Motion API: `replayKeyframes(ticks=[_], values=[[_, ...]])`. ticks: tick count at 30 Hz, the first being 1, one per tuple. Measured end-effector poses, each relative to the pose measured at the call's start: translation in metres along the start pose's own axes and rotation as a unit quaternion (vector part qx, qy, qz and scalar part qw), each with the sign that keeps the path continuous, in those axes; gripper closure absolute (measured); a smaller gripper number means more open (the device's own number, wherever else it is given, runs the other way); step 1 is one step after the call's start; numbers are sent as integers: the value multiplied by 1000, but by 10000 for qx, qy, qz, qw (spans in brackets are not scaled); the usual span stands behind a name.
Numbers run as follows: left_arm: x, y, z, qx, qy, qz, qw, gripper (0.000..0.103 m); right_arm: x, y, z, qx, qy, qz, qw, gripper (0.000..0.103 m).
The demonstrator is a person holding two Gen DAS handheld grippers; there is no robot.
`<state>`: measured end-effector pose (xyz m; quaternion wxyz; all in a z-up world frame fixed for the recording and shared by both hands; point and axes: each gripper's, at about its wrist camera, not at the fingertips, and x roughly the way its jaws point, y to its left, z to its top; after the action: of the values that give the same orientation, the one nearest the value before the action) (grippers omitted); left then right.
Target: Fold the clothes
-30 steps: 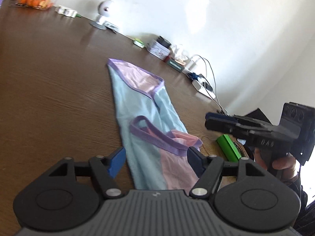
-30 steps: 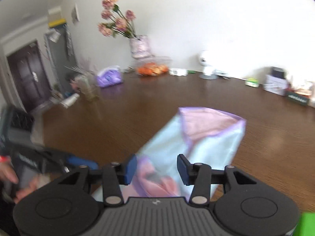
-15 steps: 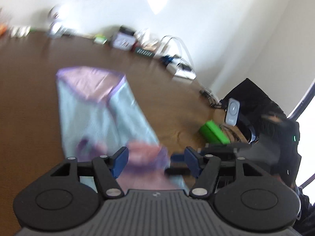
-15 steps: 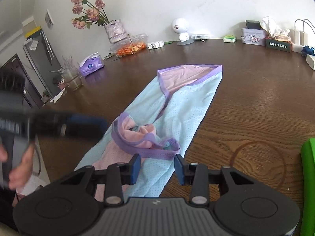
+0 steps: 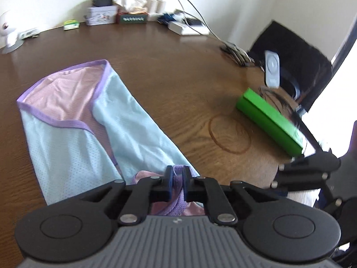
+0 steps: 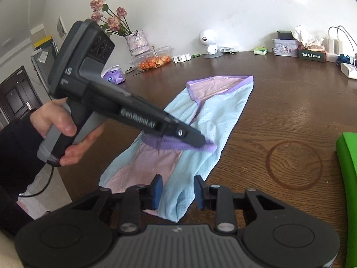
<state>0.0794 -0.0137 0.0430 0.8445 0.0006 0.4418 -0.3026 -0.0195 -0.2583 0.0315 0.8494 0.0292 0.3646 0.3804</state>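
Pinching only the purple trim of the mesh vest lying lower left on the wooden table, the left gripper may slip if lifted before the closing, still-unclamped right gripper bites the hem.

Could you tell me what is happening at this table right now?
A person is folding a light blue and pink garment on a brown wooden table, holding a gripper in each hand. The left gripper has just closed on the garment's purple trim partway along it. The right gripper straddles the near end of the cloth; its jaws have been closing but do not press on it yet. The far end lies flat.
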Motion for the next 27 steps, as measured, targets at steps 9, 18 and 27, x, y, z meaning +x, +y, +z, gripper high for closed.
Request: replayKeyframes(ticks=[9, 18, 27], values=[[-17, 19, -5, -778, -504, 154, 9956, 91, 9, -5, -8, -4, 77, -17, 10000, 90], [-123, 8, -90, -334, -1256, 97, 9915, 29, -36, 13, -24, -1498, -469, 263, 9872, 51], [-103, 22, -148, -564, -1065, -40, 9927, 68, 5, 14, -27, -2181, -8, 443, 9749, 84]])
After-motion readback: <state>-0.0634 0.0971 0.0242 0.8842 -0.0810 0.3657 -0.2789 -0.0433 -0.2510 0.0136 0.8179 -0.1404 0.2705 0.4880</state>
